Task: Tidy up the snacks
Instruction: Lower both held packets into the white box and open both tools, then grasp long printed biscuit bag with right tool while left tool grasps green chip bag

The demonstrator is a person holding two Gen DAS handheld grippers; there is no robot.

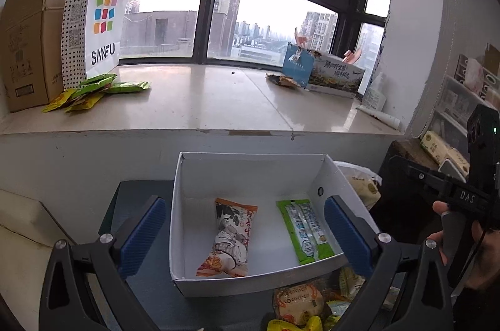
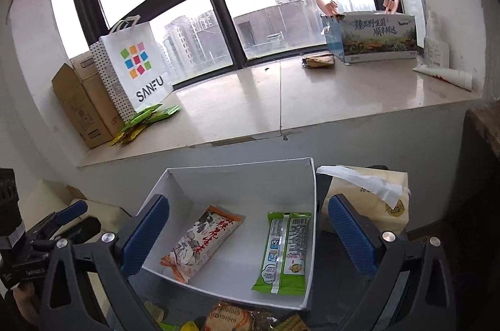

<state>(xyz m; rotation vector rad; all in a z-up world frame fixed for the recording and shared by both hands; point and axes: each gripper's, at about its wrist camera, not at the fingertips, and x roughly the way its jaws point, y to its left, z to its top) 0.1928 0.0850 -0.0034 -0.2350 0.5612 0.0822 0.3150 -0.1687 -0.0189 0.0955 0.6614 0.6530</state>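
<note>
A white open box (image 1: pixel 250 165) (image 2: pixel 237 171) sits on a dark table below the windowsill. Inside lie an orange-and-white snack pack (image 1: pixel 229 237) (image 2: pixel 200 240) and a green snack pack (image 1: pixel 304 231) (image 2: pixel 284 249). A pile of loose snacks (image 1: pixel 306 303) (image 2: pixel 231 318) lies in front of the box. My left gripper (image 1: pixel 247 234) is open and empty, hovering over the box. My right gripper (image 2: pixel 248 234) is open and empty, also over the box; its body (image 1: pixel 462 196) shows at the right of the left wrist view.
On the windowsill (image 1: pixel 200 100) stand a cardboard box (image 1: pixel 28 50), a SANFU paper bag (image 1: pixel 97 25) with green and yellow packets (image 1: pixel 93 90) beside it, and a printed box (image 1: pixel 328 71) at the right. A tissue pack (image 2: pixel 368 200) stands right of the white box.
</note>
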